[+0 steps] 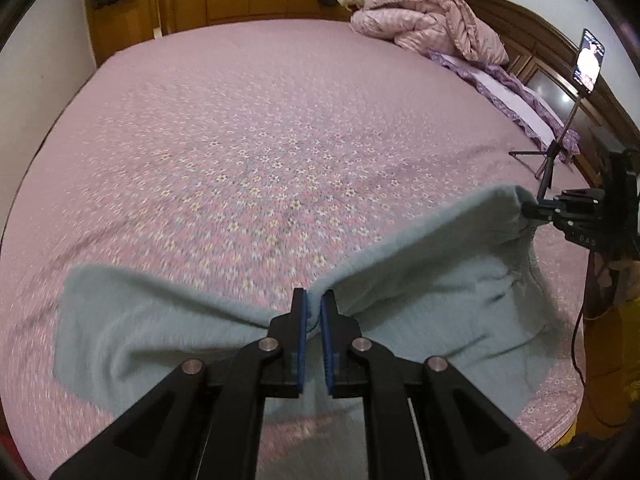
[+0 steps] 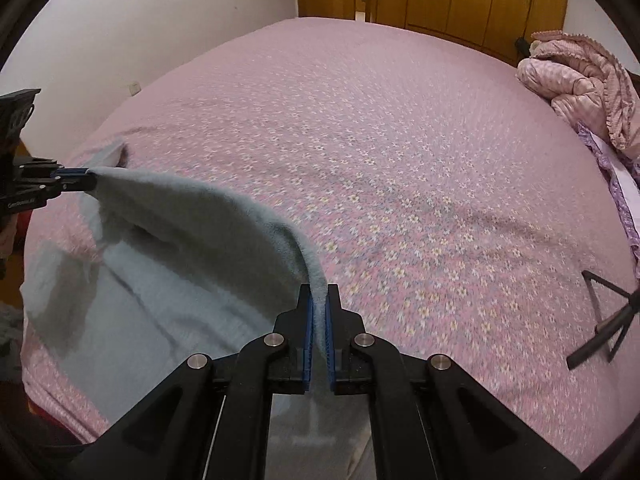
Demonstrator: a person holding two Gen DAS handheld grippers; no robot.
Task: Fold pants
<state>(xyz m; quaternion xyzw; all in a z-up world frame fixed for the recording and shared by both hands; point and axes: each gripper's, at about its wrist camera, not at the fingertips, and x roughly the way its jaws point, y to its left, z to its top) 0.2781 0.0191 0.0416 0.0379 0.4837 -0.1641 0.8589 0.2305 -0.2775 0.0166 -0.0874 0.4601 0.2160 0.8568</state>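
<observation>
Pants (image 1: 420,300) of pale grey-blue fleece lie at the near edge of the bed (image 1: 260,120), partly lifted off its pink flowered cover. One edge of the cloth is raised into a taut ridge between the two grippers, while the rest sags down onto the cover below them.

In the left wrist view the left gripper (image 1: 313,304) has its blue-padded fingers (image 1: 303,320) closed to a narrow slot with a fold of the fleece pinched between them. The right gripper (image 2: 319,300) is likewise clamped on the same edge further along, and each tool shows in the other's camera, biting the far end of the ridge.

Holding the edge at two well-separated points looks meant to keep it straight, so the layer can be carried over as one flat panel rather than bunching. Both tools point steeply downward, which keeps the hanging cloth in view beneath them.

My reading is that a fold is under way, with the lifted edge not yet laid down. A phone on a tripod (image 1: 560,152) stands on the bed near the headboard, and a rumpled pink quilt (image 1: 424,16) lies well clear of the work.
</observation>
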